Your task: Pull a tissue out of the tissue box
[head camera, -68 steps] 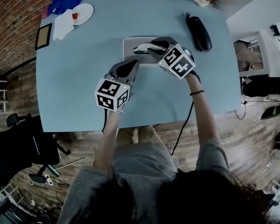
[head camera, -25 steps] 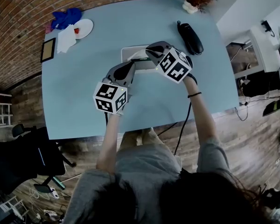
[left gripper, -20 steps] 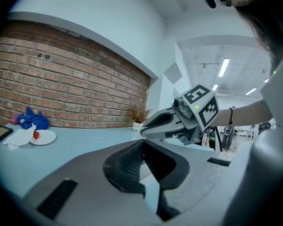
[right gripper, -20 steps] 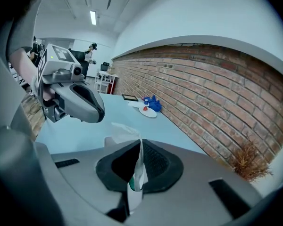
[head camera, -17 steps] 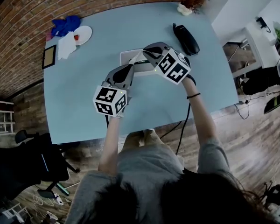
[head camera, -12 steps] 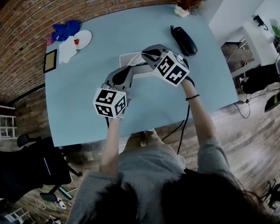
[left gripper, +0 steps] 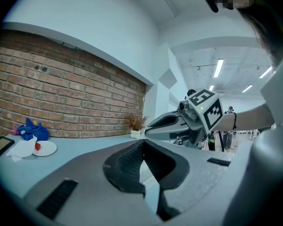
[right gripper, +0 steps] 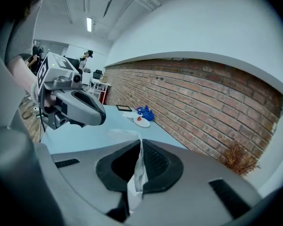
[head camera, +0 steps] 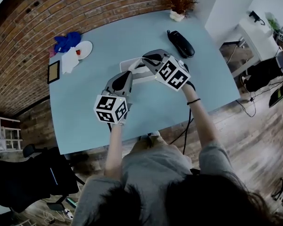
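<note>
right gripper [right gripper: 140,143] pinching tissue [right gripper: 134,185] over tissue box [head camera: 125,65], left gripper [left gripper: 142,143] pressed together, wide table [head camera: 85,108] around

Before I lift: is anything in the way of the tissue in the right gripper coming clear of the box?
Nothing visible does. The right gripper is shut on the tissue above the tissue box; the left gripper, shut and empty, sits by the box's near edge, beside the pull path.

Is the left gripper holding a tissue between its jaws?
No, the left gripper has nothing between its jaws; the right gripper pinches the tissue.
</note>
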### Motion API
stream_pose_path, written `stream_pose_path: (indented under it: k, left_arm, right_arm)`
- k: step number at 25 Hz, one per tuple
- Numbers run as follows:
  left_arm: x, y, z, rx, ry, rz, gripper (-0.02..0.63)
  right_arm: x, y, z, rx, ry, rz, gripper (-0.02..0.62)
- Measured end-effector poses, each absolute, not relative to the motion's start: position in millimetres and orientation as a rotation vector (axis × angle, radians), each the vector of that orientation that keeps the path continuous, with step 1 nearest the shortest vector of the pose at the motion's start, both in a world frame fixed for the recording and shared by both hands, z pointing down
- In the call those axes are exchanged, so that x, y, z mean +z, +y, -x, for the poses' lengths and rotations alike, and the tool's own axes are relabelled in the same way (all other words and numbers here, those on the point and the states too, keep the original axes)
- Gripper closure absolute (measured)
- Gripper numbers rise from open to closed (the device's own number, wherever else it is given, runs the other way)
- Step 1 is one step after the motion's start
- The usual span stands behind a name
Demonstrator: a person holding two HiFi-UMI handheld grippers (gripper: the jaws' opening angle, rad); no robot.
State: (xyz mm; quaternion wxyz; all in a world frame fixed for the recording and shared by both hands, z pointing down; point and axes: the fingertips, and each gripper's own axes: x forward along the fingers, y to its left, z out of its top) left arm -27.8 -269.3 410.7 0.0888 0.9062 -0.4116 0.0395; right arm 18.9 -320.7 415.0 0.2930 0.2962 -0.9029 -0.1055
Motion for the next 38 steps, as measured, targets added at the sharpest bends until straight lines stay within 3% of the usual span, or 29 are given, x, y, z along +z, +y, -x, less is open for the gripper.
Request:
stream_pose_path:
  k: [38]
  left_arm:
    - [364.9, -197.3, 12.6, -0.002, -1.249, -2.842, 0.603]
  right_arm:
    - [355.0, -229.4, -68.0, -0.041, -2.900, -1.237, 0.595]
